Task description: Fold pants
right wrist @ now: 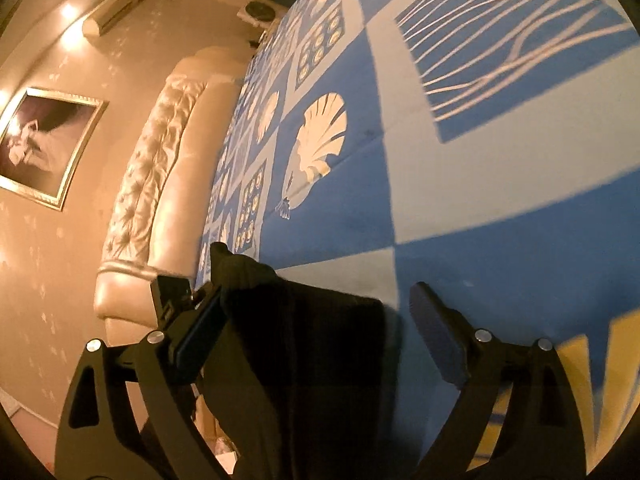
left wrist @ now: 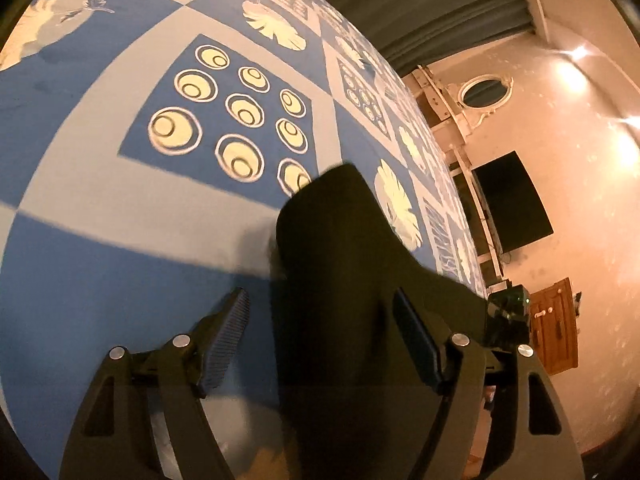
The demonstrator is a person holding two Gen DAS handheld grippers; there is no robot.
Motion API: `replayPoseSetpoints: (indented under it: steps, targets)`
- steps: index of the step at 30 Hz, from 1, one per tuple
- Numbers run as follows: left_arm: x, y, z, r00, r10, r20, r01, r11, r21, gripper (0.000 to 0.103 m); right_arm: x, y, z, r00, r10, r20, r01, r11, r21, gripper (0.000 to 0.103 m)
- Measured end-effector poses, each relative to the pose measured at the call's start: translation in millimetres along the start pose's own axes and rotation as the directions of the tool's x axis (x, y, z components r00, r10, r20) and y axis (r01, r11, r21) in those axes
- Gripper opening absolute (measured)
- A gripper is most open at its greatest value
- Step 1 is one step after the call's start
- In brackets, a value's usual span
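While both grippers hang over the patterned bedspread, the black pants lie on the bed between and just below them, dark and nearly featureless in this warm light. In the left wrist view the left gripper stands with its jaws spread wide; the cloth runs from under its right-hand finger forward and up to a blunt end near the circle-patterned square, and neither pad presses on it. In the right wrist view the right gripper is likewise spread apart, with the pants filling the gap from its left-hand finger toward the middle, a crumpled end poking up near the padded headboard; the right-hand finger is over bare blue sheet. Nothing is pinched by either one.

The garment appears to lie as a long strip, its long axis running roughly away from both cameras along the bed edge nearest the wall. It sits toward the right side of the left gripper and toward the left side of the right gripper, so the cloth lies between the two hands, about equally near to each. I judge that a fold has been laid down and released, and that the next grasp calls for each hand to shift inward onto its own side of the strip. How many layers lie there cannot be told.
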State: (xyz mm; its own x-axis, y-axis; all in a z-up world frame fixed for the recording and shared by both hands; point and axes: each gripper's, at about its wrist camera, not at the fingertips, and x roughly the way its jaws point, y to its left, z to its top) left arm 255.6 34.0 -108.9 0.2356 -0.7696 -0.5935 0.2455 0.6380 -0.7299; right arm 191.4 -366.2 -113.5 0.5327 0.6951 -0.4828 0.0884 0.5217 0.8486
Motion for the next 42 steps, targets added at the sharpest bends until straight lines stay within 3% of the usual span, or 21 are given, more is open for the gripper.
replayPoseSetpoints:
  steps: [1, 2, 3, 6, 10, 14, 28, 35, 38, 42]
  targets:
    - [3, 1, 2, 1.000, -0.002, -0.005, 0.001, 1.000, -0.005, 0.073, 3, 0, 2, 1.000, 0.011, -0.007, -0.011, 1.000, -0.002, 0.091]
    - [5, 1, 5, 1.000, 0.000, -0.010, 0.000, 1.000, -0.010, 0.073, 4, 0, 3, 1.000, 0.009, -0.004, -0.009, 1.000, -0.002, 0.082]
    - [6, 2, 6, 1.000, 0.002, -0.011, -0.002, 1.000, -0.013, 0.073, 7, -3, 4, 1.000, 0.021, -0.010, -0.021, 1.000, 0.016, 0.051]
    - [8, 2, 8, 1.000, 0.020, -0.011, -0.020, 1.000, -0.013, 0.072, 12, -20, 5, 1.000, 0.021, 0.000, -0.021, 0.996, 0.082, 0.033]
    - [10, -4, 5, 0.994, 0.109, -0.006, -0.108, 0.993, 0.057, 0.056, 13, -28, 3, 0.999, 0.046, 0.023, -0.048, 0.993, 0.104, 0.030]
    - [9, 1, 4, 0.995, 0.098, 0.004, -0.098, 0.994, 0.050, 0.050, 15, -30, 6, 0.999, 0.052, 0.014, -0.053, 0.993, 0.105, 0.028]
    - [11, 6, 10, 0.998, 0.061, 0.016, -0.061, 0.996, 0.060, 0.048, 11, -29, 2, 0.999, 0.025, 0.040, -0.029, 0.995, 0.099, 0.026]
    - [12, -3, 13, 0.996, 0.089, 0.022, -0.090, 0.991, 0.100, 0.037, 2, -8, 9, 0.998, 0.026, 0.062, -0.027, 0.999, 0.018, 0.019]
    - [13, -1, 11, 0.996, 0.080, 0.033, -0.082, 0.992, 0.100, 0.037, 8, -26, 9, 0.999, 0.017, 0.041, -0.020, 0.997, 0.071, 0.019]
    - [13, 1, 8, 0.996, 0.079, 0.052, -0.083, 0.993, 0.088, 0.042, -2, -48, 6, 0.991, 0.078, 0.111, -0.096, 0.981, 0.167, 0.020]
